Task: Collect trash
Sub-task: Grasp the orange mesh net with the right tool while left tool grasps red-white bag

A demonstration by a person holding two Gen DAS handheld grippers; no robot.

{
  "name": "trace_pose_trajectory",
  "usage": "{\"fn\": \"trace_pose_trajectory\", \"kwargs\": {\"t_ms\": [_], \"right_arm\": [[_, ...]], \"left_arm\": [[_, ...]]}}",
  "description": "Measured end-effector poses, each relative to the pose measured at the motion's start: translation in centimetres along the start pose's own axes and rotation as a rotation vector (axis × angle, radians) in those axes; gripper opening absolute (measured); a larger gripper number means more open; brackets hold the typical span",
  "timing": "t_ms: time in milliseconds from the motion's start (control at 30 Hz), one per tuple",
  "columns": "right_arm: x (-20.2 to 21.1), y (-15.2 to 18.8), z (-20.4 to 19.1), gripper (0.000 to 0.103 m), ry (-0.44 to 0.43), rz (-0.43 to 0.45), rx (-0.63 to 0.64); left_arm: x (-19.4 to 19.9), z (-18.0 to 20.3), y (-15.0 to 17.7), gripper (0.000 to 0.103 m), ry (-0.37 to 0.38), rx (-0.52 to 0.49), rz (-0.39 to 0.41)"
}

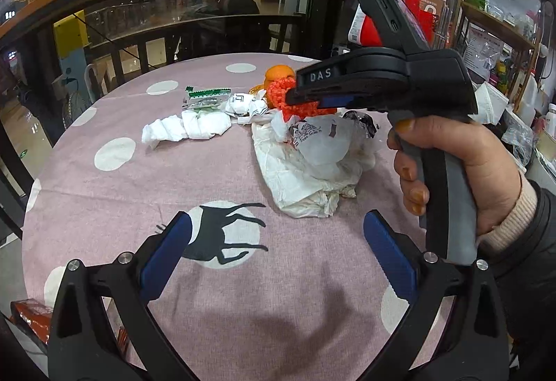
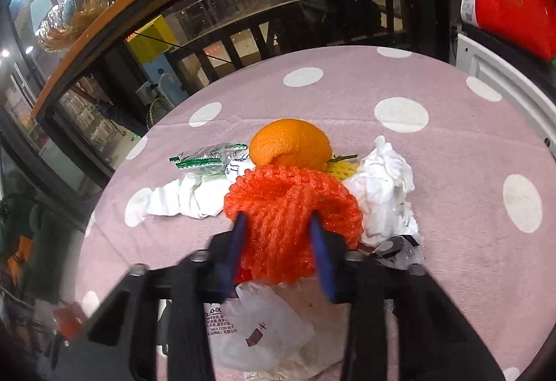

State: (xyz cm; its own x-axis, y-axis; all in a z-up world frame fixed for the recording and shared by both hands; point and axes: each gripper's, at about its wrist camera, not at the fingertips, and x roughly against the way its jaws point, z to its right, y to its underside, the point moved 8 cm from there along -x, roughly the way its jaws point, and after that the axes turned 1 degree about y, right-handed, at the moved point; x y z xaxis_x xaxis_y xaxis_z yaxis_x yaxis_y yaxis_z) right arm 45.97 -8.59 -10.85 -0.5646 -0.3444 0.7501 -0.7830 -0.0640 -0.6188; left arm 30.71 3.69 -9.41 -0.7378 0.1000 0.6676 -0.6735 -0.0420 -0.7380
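My right gripper (image 2: 278,235) pinches a bright orange foam fruit net (image 2: 288,207) near the middle of the table (image 2: 451,151), its blue pads pressed into both sides of the bunched mesh, while my left gripper (image 1: 278,242) hangs spread and empty over the near edge, above the deer printed on the pink spotted cloth. The collecting looks to be at an early stage, by my reading: the net is gripped, though I cannot tell whether it has left the cloth, and everything else lies where it was dropped. Behind the net, toward the far edge, sits an orange (image 2: 290,143) that reads as whole fruit (whether it counts as trash I cannot say), with a scrap of yellow netting (image 2: 342,169) touching its right side. Left of it lie a green-edged clear wrapper (image 2: 205,156) and a twisted white tissue (image 2: 180,196); right of it is a crumpled white paper wad (image 2: 385,186), and a dark, shiny scrap (image 2: 399,247) just beside my right finger. Under the gripper and nearer me, a printed white plastic bag (image 2: 257,332) lies loosely open on the cloth, which I take for the likely place for the trash. The net itself is soft, ribbed and springy, gathered into a rough ruffle that bulges well past the pads, so it should hold without slipping.
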Motion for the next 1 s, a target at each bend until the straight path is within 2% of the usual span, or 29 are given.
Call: {"fn": "trace_pose_trajectory", "kwargs": {"t_ms": [100, 267, 467, 633, 767, 833, 900, 1000], "right_arm": [[1.6, -0.4, 0.1, 0.018, 0.011, 0.062, 0.018], [5.6, -1.1, 0.5, 0.018, 0.015, 0.165, 0.047], [9.9, -0.5, 1.5, 0.018, 0.039, 0.238, 0.067], [12.4, 0.1, 2.5, 0.017, 0.083, 0.288, 0.087], [13.4, 1.3, 3.4, 0.017, 0.09, 0.289, 0.085], [13.6, 1.9, 3.8, 0.017, 0.091, 0.282, 0.079], [13.7, 2.6, 4.4, 0.017, 0.093, 0.276, 0.069], [13.9, 3.4, 5.0, 0.017, 0.103, 0.273, 0.06]], "left_arm": [[-0.7, 0.3, -0.8, 0.097, 0.015, 0.004, -0.002], [-2.2, 1.1, -2.4, 0.097, 0.064, 0.034, -0.016], [-4.6, 1.1, -5.9, 0.09, 0.122, 0.148, -0.018], [-7.6, 1.1, -7.9, 0.076, 0.071, 0.148, -0.065], [-10.1, 0.7, -8.3, 0.065, 0.05, 0.187, -0.137], [-11.1, 0.4, -8.2, 0.055, 0.036, 0.197, -0.169], [-11.4, 0.3, -7.9, 0.038, 0.042, 0.204, -0.184], [-10.7, 0.3, -7.6, 0.029, 0.056, 0.211, -0.168]]}}
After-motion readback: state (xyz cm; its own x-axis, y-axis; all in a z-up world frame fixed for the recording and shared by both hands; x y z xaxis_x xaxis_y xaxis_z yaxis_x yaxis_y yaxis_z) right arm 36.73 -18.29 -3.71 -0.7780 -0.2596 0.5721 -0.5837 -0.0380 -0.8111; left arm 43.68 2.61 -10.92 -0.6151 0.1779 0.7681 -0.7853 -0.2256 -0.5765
